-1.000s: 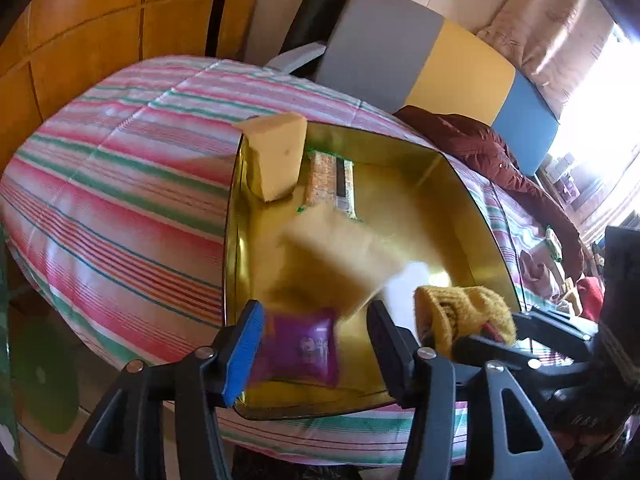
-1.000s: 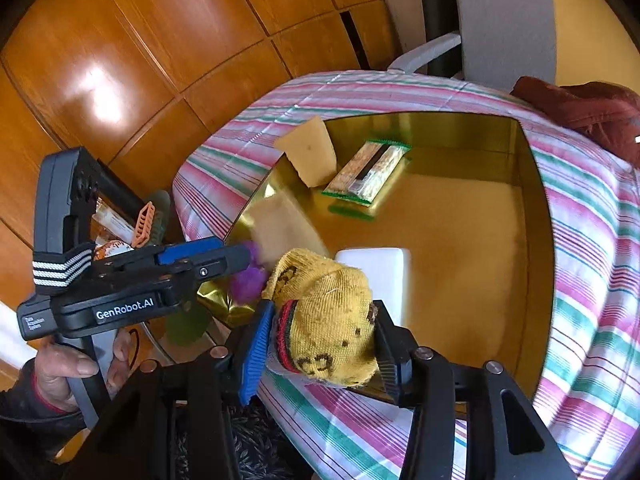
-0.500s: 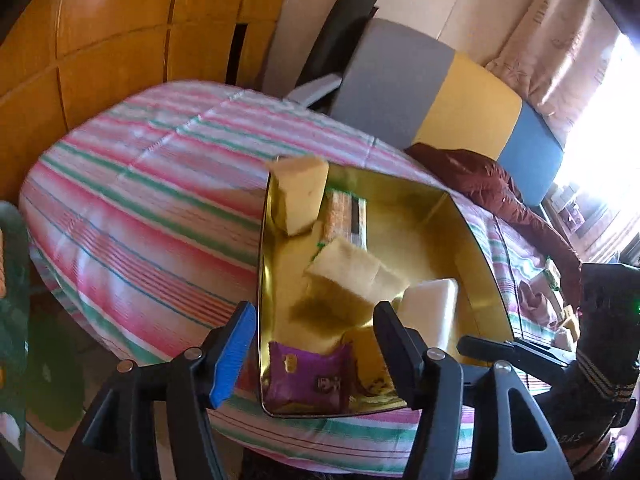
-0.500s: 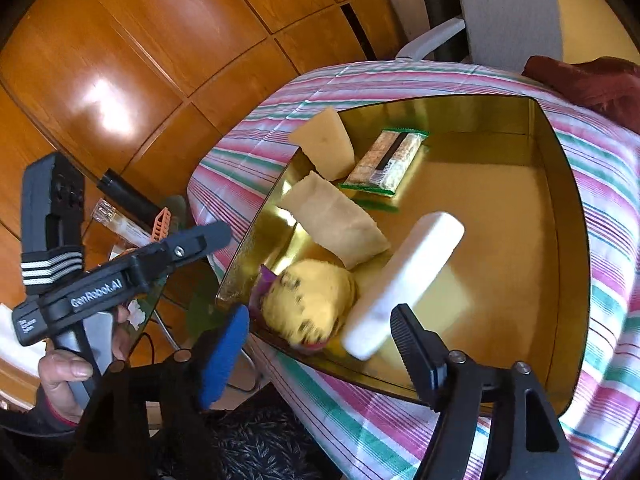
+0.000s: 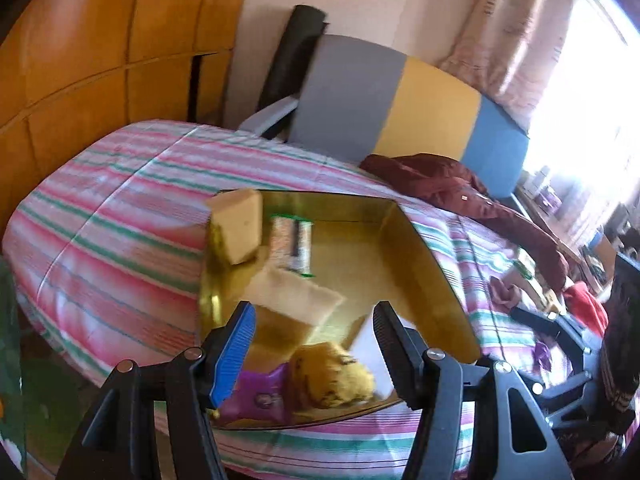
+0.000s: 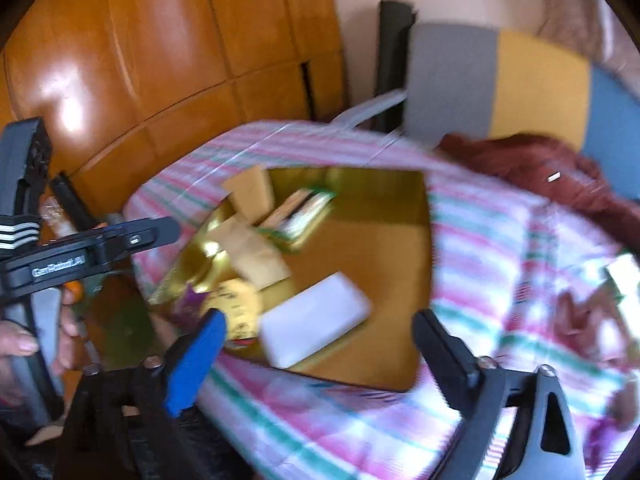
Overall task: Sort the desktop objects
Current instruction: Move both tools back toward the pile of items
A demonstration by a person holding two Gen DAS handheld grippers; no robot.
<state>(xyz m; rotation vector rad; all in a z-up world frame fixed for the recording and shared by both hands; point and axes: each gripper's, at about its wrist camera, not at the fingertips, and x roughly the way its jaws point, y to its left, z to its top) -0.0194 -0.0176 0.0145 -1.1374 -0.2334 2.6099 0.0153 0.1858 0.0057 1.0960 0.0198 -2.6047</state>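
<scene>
A gold tray [image 5: 424, 264] [image 6: 384, 216] lies on the striped tablecloth. In it are a yellow sponge [image 5: 238, 230] leaning on the far left rim, a green-edged snack bar [image 5: 290, 242], a tan sponge [image 5: 294, 296], a purple packet [image 5: 260, 398], a yellow knitted toy [image 5: 332, 376] [image 6: 236, 308] and a white block [image 6: 316, 326]. My left gripper [image 5: 312, 328] is open and empty above the tray's near edge. My right gripper [image 6: 320, 340] is open and empty, raised above the near edge; the left gripper also shows in its view [image 6: 100, 244].
A dark red jacket [image 5: 460, 188] lies at the table's far right. A grey, yellow and blue chair back [image 5: 400, 112] stands behind the table. Small items [image 6: 600, 304] lie on the cloth to the right. Wooden panels [image 6: 160, 60] line the left.
My right gripper opened and let the yellow toy drop into the tray beside the purple packet. Both grippers have drawn back and up from the tray. The white block shifted.
</scene>
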